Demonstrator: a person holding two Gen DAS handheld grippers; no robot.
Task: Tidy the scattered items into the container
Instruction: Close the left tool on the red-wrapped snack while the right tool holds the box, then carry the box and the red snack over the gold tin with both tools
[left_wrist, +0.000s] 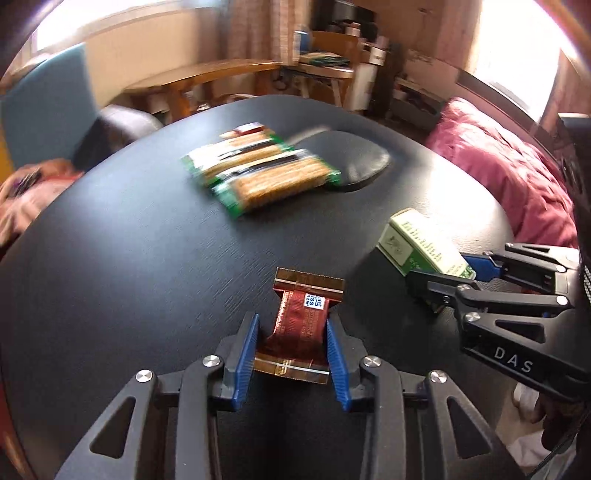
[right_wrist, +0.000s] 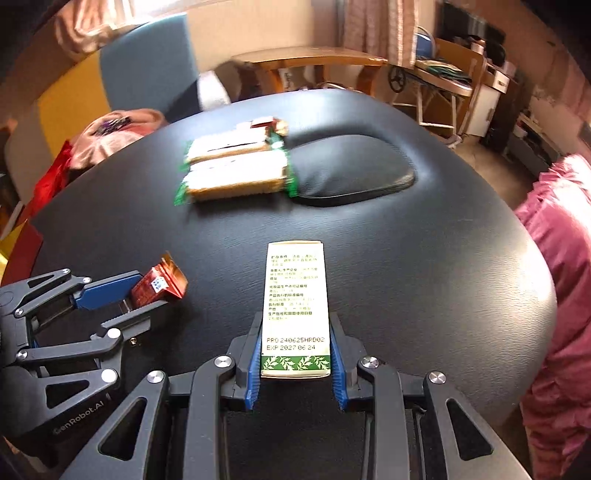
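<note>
My left gripper (left_wrist: 291, 325) is shut on a small red-brown snack packet (left_wrist: 301, 321) and holds it over the black table (left_wrist: 129, 277); it also shows in the right wrist view (right_wrist: 157, 288). My right gripper (right_wrist: 295, 325) is shut on a long white and green carton (right_wrist: 295, 306), which also shows in the left wrist view (left_wrist: 421, 243) at the right. Several green-edged snack bars (left_wrist: 258, 170) lie in a blurred pile at the table's far middle, next to a shallow black oval tray (left_wrist: 354, 158); the tray also shows in the right wrist view (right_wrist: 354, 166).
A pink quilt (left_wrist: 517, 173) lies beyond the table's right edge. A dark chair (left_wrist: 114, 129) and pink clothes (left_wrist: 22, 199) are off the far left. Wooden furniture (left_wrist: 207, 77) stands behind.
</note>
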